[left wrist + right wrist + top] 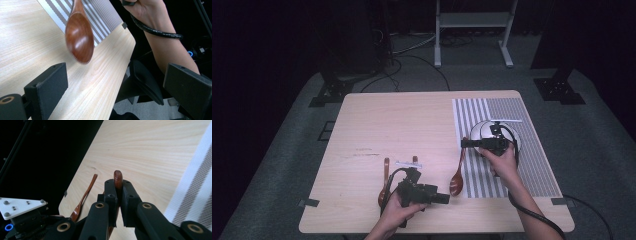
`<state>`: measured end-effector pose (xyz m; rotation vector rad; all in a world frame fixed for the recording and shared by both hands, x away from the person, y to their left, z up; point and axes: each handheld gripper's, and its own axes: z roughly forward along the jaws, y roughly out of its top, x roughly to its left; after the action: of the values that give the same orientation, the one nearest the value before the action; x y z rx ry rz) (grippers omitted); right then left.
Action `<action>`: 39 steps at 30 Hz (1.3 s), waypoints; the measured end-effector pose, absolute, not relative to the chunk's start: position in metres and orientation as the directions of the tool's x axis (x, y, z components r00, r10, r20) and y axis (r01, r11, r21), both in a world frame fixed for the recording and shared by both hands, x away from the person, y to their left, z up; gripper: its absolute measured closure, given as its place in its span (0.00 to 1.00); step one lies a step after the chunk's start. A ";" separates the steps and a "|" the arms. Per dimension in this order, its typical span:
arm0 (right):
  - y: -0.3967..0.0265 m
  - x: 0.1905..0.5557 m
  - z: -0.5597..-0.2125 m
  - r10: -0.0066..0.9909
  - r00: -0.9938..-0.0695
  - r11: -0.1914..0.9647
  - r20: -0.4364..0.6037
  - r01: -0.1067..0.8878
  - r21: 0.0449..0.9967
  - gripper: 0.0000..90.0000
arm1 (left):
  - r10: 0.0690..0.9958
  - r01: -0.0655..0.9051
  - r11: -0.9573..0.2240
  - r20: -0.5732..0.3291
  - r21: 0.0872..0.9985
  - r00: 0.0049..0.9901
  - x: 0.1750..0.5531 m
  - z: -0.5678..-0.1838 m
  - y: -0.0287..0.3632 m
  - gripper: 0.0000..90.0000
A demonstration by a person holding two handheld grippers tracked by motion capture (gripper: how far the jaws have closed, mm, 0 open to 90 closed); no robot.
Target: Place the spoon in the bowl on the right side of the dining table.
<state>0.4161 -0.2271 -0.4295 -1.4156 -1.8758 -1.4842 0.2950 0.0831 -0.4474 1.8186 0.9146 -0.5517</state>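
1. Dark surroundings frame a light wooden table (412,125) with a striped placemat (532,165) on its right side.
2. Right gripper (468,143) is clamped on the handle end of a brown wooden spoon (457,181); in the right gripper view the handle tip (117,178) stands up between the closed jaws. The grip at the handle end leaves the bowl hanging free, at the placemat's left edge.
3. Left gripper (443,198) points toward that spoon bowl (79,37) with its jaws spread wide and nothing between them, probably positioned to receive or steady it.
4. A second spoon (384,182) lies flat on the table beside the left hand, untouched.
5. A white bowl (479,130) sits on the placemat behind the right hand.
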 end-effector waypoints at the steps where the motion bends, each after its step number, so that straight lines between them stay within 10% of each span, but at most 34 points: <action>1: -0.227 0.416 -0.429 0.476 -0.433 -0.054 0.765 0.854 0.517 0.93 | 0.341 0.790 -0.228 -0.714 0.569 0.612 0.295 -0.447 0.083 0.05; 39: -0.295 0.437 -0.372 0.593 -0.372 -0.227 0.714 0.773 0.592 0.93 | 0.362 0.796 -0.224 -0.711 0.562 0.603 0.297 -0.450 0.086 0.05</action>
<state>0.4366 -0.2951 -0.3716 -1.6570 -1.8417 -1.6545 0.2973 0.0861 -0.4501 1.8231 0.9380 -0.5402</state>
